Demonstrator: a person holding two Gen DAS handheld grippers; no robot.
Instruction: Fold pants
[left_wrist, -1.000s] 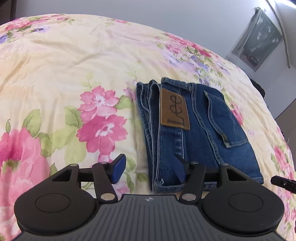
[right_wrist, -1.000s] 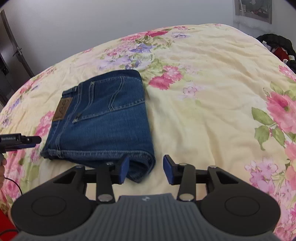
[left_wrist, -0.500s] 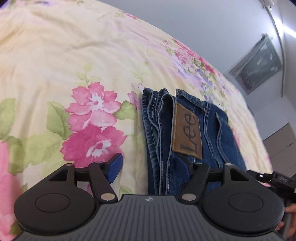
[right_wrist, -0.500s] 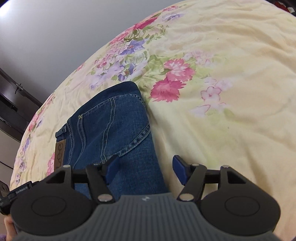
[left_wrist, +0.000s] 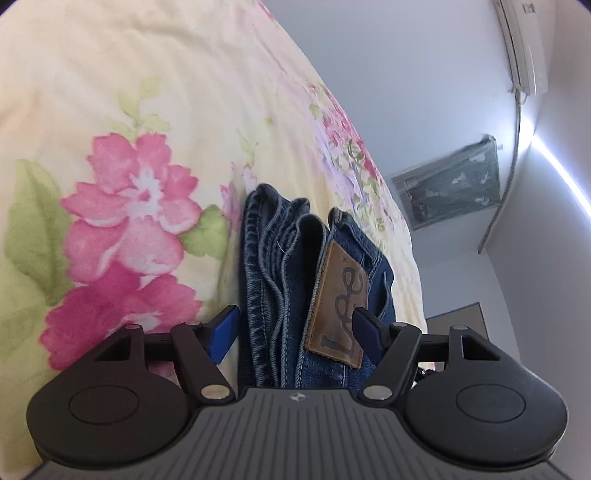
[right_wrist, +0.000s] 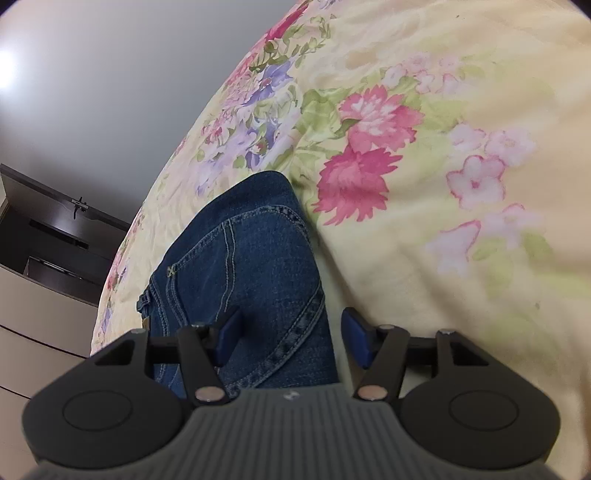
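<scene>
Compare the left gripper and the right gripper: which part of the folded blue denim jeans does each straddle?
The left gripper straddles the stacked waistband edge of the folded blue denim jeans, beside the brown leather brand patch; the right gripper straddles a smooth corner with pocket stitching. The left's jaws stand wider than the right's. Both have blue pads, stand open and pinch nothing yet.

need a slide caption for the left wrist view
Left gripper, open, straddles the waistband end of folded jeans on a floral bedspread, leather patch between its fingers.
</scene>
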